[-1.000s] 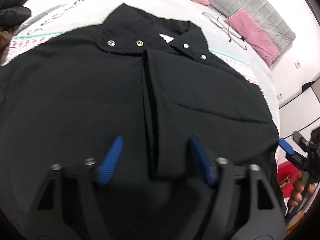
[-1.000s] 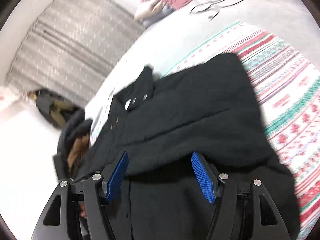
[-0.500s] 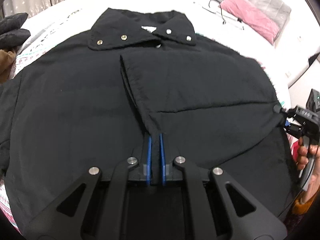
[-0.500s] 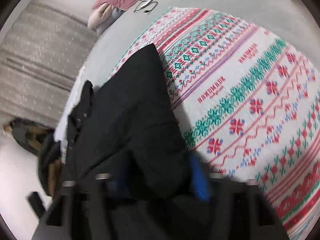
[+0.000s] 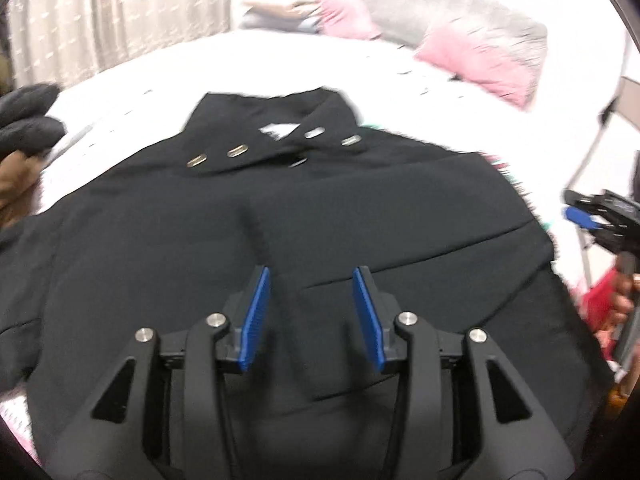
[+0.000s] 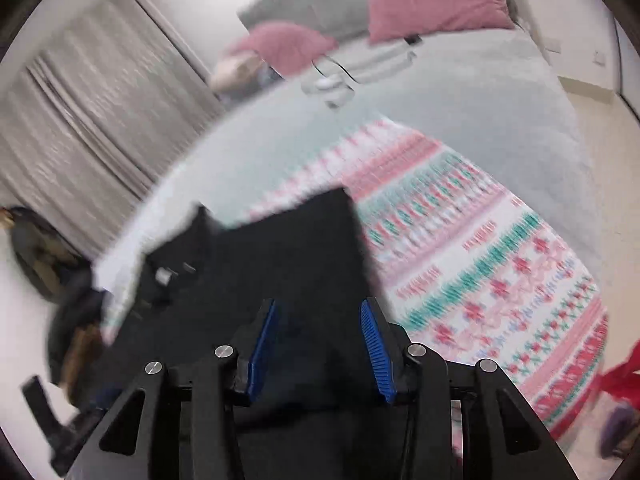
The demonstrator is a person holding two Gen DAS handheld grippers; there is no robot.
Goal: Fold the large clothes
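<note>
While the coat (image 5: 168, 248) lies flat and face-up on the bed (image 5: 168, 76), collar (image 5: 256, 128) far from the left gripper (image 5: 308, 316) and hem nearest it, neither tool has hold of it.

Left gripper: jaws part-spread, just been opening, pads clear of the cloth; only coat front shows below the gap. Right gripper (image 6: 320, 348): jaws part-spread too, opened a touch further, black fabric behind the gap but no pinch that I can see.

Handling, my read:
- Thick, padded-looking cloth. Soft and floppy, probably fairly heavy for a garment, drapes and drags on the blanket (image 6: 500, 280).
- Not fragile, not slippery; bulk will spring a fold back open.
- Metal snaps (image 5: 236, 152) at the collar are hard spots, avoid clamping on them.
- Best holds: a doubled edge, so the hem corner or the front placket just ahead of the left pads, and the side edge ahead of the right gripper. Pinch all layers.

Versus half a second back: left jaws were clamped on the placket, now let go and pulled back and up. The right-side panel sits folded over the front. Right view has swung off the blanket back over the coat.
</note>
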